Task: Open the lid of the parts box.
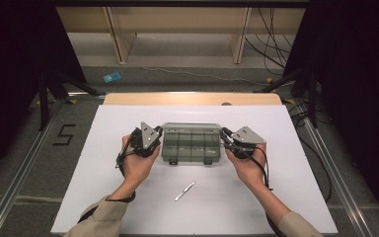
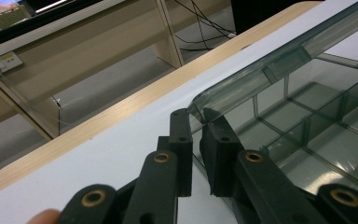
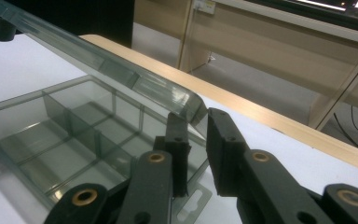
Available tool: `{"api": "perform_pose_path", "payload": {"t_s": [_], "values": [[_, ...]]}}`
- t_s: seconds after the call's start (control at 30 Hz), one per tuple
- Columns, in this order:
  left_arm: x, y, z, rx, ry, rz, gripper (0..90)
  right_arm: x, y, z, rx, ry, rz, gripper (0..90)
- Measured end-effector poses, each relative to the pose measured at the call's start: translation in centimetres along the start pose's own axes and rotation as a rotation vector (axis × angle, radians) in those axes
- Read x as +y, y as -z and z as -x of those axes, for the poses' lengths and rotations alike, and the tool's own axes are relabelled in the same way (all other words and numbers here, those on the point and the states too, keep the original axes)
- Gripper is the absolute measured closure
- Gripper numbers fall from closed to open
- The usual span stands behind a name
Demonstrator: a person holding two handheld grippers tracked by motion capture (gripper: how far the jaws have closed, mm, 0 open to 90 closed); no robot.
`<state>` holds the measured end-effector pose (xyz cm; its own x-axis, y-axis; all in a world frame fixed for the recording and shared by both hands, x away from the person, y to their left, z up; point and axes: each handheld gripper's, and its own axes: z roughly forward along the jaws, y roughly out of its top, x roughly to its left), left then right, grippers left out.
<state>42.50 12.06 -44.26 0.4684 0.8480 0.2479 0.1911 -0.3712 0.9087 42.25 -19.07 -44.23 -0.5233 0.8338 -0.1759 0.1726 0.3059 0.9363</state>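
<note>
Clear smoky-grey plastic compartment organiser box sits mid-table on the white rectangular table sheet, long side across, two dark latches facing the person.

Left gripper sits at the box's left end, held in the person's left hand. In the left gripper view its black jaws stand close, a narrow gap between them, with the rounded corner of the box's transparent hinged lid at the tips; the lid edge looks pinched there, pads on either side of it. The lid is raised off the base on that side, and the divider walls and empty compartments show underneath.

Right gripper sits at the box's right end, in the right hand. The right gripper view shows the same setup mirrored: jaws nearly together, the lid's other rounded corner between the fingertips, a small gap left on the outer side, so I cannot tell whether both pads press firmly. The lid is tilted up here as well, and the box base lies flat on the sheet.

Small silvery metal tool, thin and straight, lies on the sheet nearer the person, between the two forearms, well apart from the box.

Light wooden table edge shows beyond the sheet. A blue card-like item lies on the floor behind the table.
</note>
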Motion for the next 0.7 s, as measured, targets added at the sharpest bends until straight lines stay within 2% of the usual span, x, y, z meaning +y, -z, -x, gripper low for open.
{"api": "perform_pose_path", "payload": {"t_s": [0.17,0.23,0.27,0.63,0.7], "values": [[0.25,-0.20,-0.19,0.005,0.013,0.003,83.4,0.26,-0.22,0.11,-0.017,0.008,-0.003,81.5],[0.34,-0.29,-0.28,0.006,0.017,0.005,83.7,0.36,-0.26,0.08,-0.013,-0.010,-0.013,81.9],[0.39,-0.34,-0.32,0.005,0.019,0.006,83.8,0.42,-0.45,0.19,-0.025,-0.004,0.003,82.2],[0.89,-0.67,-0.67,0.005,0.043,0.010,84.2,0.86,-0.77,0.42,-0.036,-0.009,0.002,82.9],[0.95,-0.73,-0.74,0.002,0.045,0.011,84.3,0.89,-0.79,0.35,-0.030,-0.024,-0.005,83.0]]}}
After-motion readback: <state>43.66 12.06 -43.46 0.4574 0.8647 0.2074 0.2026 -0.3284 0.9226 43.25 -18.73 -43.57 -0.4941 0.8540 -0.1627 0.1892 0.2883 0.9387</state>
